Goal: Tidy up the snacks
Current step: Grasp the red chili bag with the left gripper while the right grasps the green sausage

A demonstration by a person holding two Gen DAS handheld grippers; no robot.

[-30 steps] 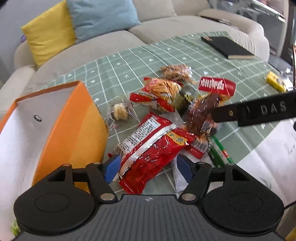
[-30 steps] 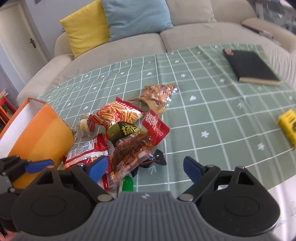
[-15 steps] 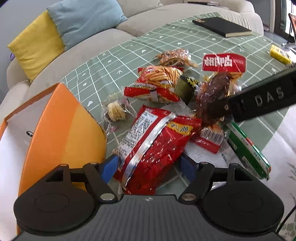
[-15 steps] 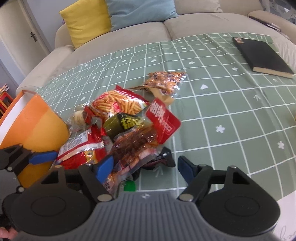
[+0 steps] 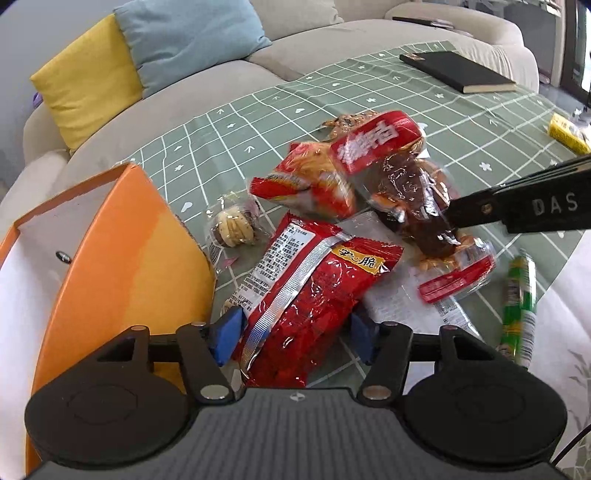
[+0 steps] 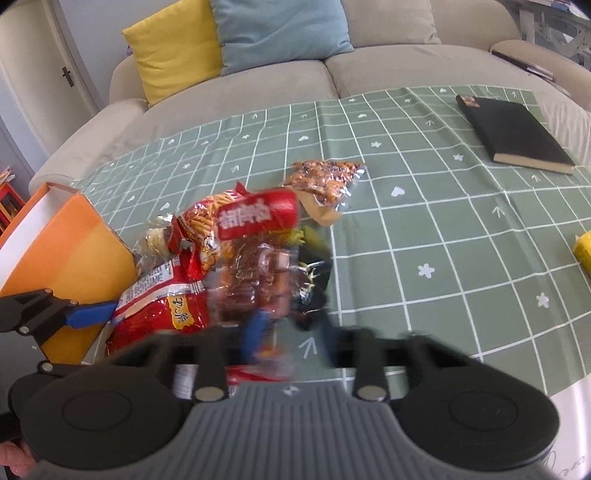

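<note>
Only the left wrist view shows the left gripper [image 5: 295,332] closing around the big red foil snack bag [image 5: 314,291] on the counter [image 5: 424,110], while the right gripper [image 6: 284,325], blurred in its own view, closes on the clear packet of brown meat snack [image 5: 413,199].

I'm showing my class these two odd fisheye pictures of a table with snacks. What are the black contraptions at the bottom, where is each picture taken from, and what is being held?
No robot is here: a person holds a two-finger gripper in each hand, and a camera on each looks forward along its fingers.

In the left view, the left gripper is closing its blue pads around the big red snack bag, which still lies on the green checked tablecloth.

In the right view, the right gripper, blurred, is closing on a clear packet of dark brown snack with a red label; the left view shows its black finger pinching that packet.

Also there: an orange box, a bag of orange sticks, a small wrapped cake, a green packet, a black notebook and a sofa with cushions.
</note>
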